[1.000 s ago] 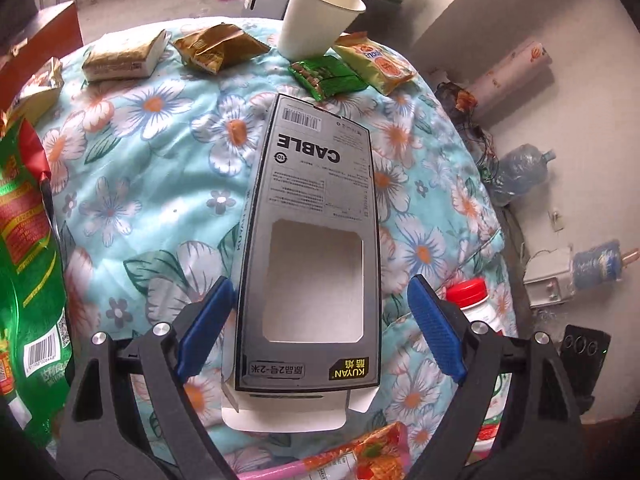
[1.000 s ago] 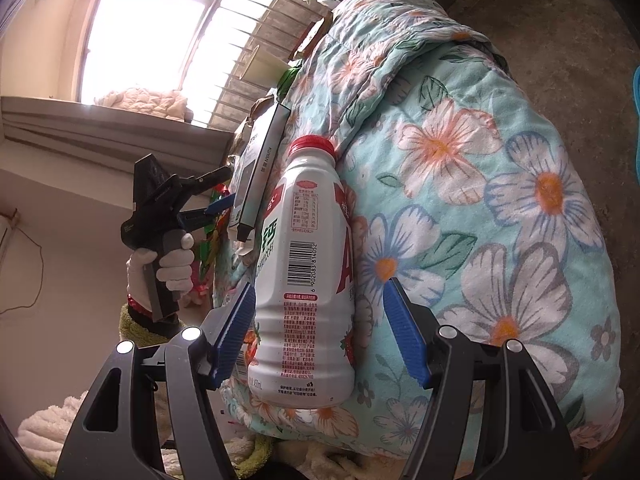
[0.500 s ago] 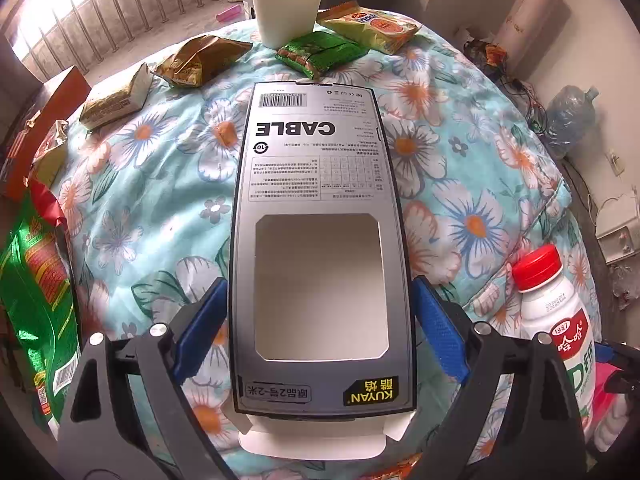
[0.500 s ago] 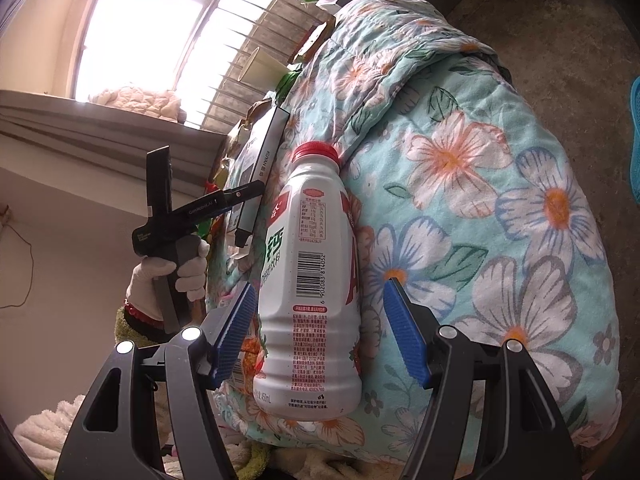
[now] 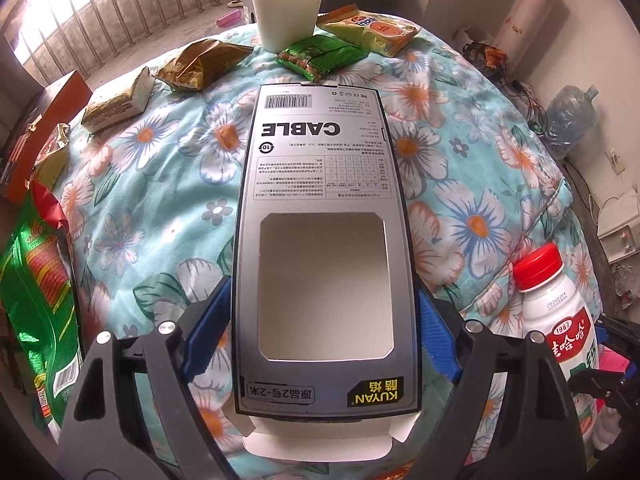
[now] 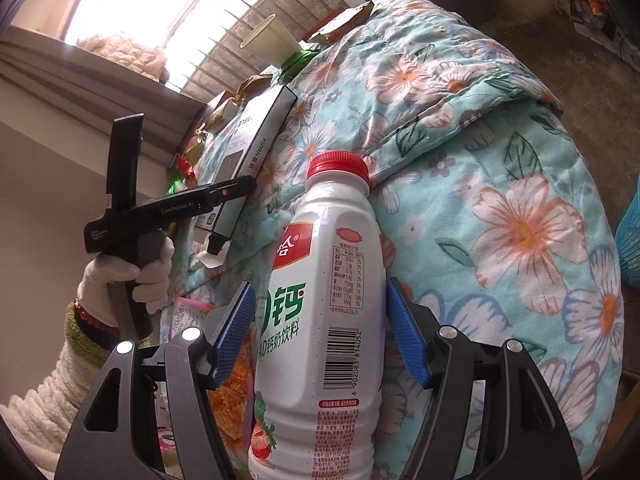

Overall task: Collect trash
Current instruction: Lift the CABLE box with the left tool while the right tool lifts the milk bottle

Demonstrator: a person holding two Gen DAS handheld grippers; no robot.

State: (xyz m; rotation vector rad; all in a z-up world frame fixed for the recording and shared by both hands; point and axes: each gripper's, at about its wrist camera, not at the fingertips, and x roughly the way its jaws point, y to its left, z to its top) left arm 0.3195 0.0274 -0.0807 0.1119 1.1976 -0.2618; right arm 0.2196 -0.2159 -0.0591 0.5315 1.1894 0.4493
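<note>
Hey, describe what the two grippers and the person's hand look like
Both the left gripper and the right gripper have black triangular frames with cut-outs, silver bolts and ribbed blue pads. The left one's side reads GenRobot.AI. The hand wears a white glove, a red beaded bracelet and a fluffy white-and-green sleeve.

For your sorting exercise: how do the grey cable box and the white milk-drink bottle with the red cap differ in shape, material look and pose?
The cable box is flat, rectangular grey cardboard with a cut-out window; the milk-drink bottle is rounded white plastic with a red cap. The box lies on the floral quilt; the bottle looks lifted beside the quilt's edge. Shared: each bears a barcode and sits between a claw's blue pads.
</note>
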